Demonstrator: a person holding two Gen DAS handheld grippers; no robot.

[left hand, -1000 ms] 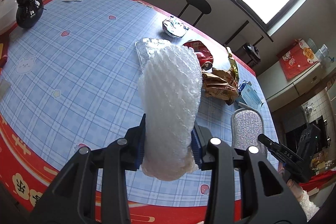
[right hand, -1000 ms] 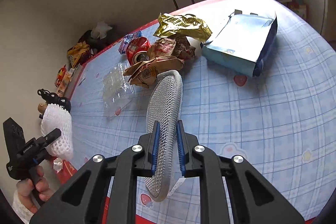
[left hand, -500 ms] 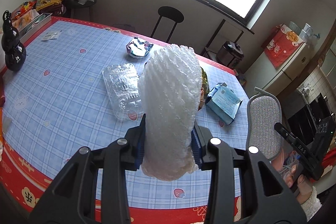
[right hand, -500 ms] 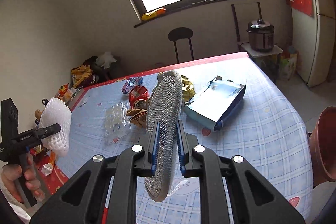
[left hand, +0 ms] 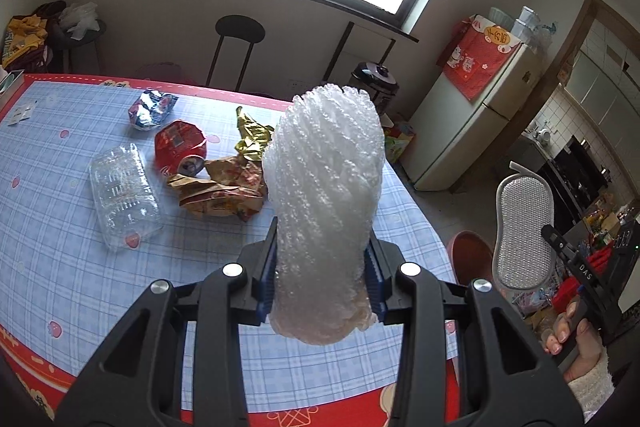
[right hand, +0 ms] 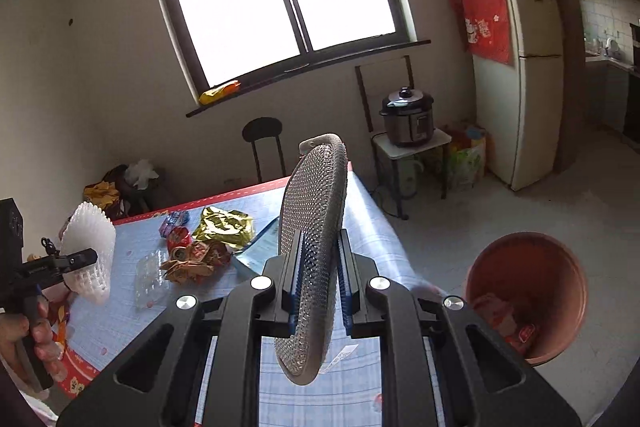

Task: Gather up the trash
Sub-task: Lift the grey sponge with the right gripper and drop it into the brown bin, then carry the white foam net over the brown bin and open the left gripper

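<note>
My left gripper (left hand: 322, 283) is shut on a white foam net sleeve (left hand: 326, 187), held upright above the table's near edge. My right gripper (right hand: 318, 291) is shut on a flat silver mesh scrubbing pad (right hand: 314, 227), also upright. The pad (left hand: 522, 231) shows at the right of the left wrist view, the foam sleeve (right hand: 90, 255) at the left of the right wrist view. A brown trash bin (right hand: 528, 291) stands on the floor by the table's right side, with some wrappers inside.
On the blue checked table (left hand: 60, 267) lie a clear plastic tray (left hand: 122, 195), a crushed red can (left hand: 180, 147), brown wrappers (left hand: 224, 189), gold foil (left hand: 252, 139) and a blue packet (right hand: 260, 247). A stool (right hand: 264, 143), rice cooker (right hand: 408, 115) and fridge (right hand: 520, 75) stand beyond.
Both grippers have risen and pulled back from the table, swinging right toward the table's edge. The brown bin has come into view. Both grips are unchanged.
</note>
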